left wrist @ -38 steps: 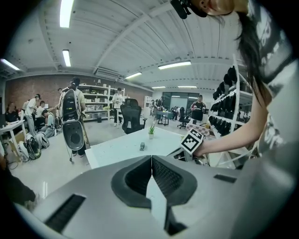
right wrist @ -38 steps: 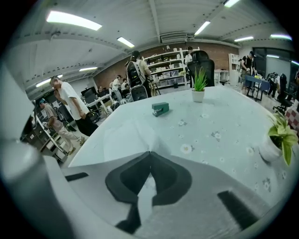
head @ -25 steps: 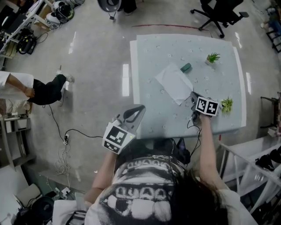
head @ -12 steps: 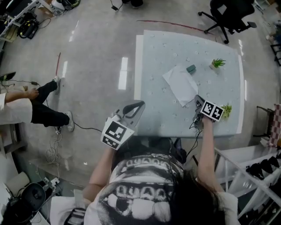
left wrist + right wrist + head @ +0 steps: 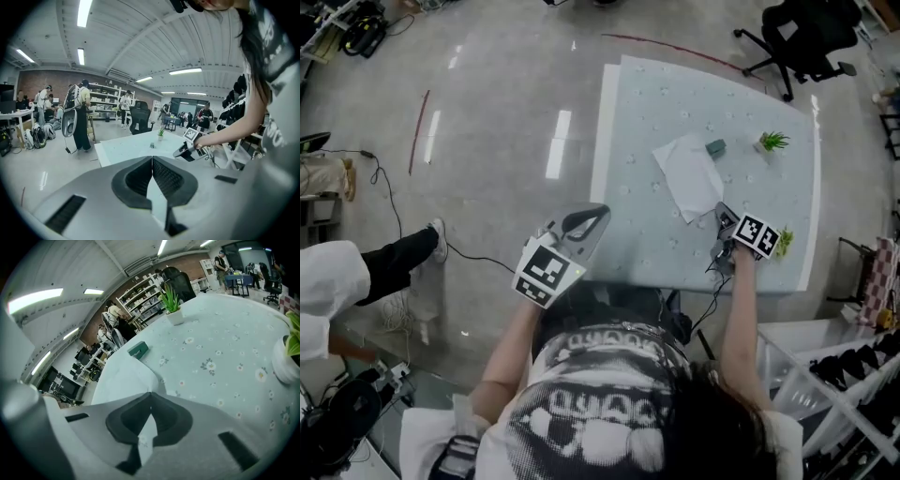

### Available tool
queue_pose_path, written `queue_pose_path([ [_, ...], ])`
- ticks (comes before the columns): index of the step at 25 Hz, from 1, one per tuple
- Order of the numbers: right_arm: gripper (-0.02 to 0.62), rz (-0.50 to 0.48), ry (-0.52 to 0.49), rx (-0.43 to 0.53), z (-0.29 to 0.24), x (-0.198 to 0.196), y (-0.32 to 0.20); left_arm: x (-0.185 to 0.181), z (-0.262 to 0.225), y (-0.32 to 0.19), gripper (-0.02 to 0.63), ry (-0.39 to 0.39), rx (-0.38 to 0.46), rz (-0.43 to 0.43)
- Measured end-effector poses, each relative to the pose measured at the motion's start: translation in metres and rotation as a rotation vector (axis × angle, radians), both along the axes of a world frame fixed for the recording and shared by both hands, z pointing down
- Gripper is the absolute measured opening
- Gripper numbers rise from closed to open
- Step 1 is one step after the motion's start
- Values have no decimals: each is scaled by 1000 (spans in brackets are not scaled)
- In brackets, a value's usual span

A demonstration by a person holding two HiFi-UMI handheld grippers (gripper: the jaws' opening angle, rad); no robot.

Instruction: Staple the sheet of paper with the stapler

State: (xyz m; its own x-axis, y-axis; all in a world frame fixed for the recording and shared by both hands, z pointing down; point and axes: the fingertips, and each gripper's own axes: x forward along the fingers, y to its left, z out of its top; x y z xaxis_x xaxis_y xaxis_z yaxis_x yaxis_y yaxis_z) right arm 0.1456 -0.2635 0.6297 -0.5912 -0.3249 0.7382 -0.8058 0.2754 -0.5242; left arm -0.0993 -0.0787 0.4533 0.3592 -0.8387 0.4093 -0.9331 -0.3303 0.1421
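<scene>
The jaws of the right gripper [image 5: 150, 394] are pressed together, and their tips are set at the near corner of the sheet of paper [image 5: 123, 378]. Whether that corner is pinched between them cannot be told. This gripper is held over the table [image 5: 637, 103], close to its near edge and toward the right side, and it is pointed downward.

The jaws of the left gripper [image 5: 152, 159] are also closed tip to tip, and nothing is seen between them. It is held at the left edge of the table, close to the near left corner, well apart from the sheet.

The sheet is laid about the middle of the table. The green stapler [image 5: 715, 147] is placed just beside the far corner of the sheet and is touched by neither gripper.

A small potted plant [image 5: 773, 142] is seen to the right of the stapler, toward the right edge. A second potted plant [image 5: 785, 242] is placed near the right edge, just beside the right gripper. A black office chair [image 5: 806, 33] is seen on the floor past the far right corner of the table.
</scene>
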Motion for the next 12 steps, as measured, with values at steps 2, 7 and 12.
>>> queue_pose_path([
  [2,8,8,-16,-28,-1,-2,2,-1,1,1,5,9,1,-4],
  [7,8,53,-57,-100,-2,-4,8,-10,9,3,5,32,3,-11],
  [12,8,124,-76,-152,1,-1,9,-26,18,3,5,41,9,-15],
])
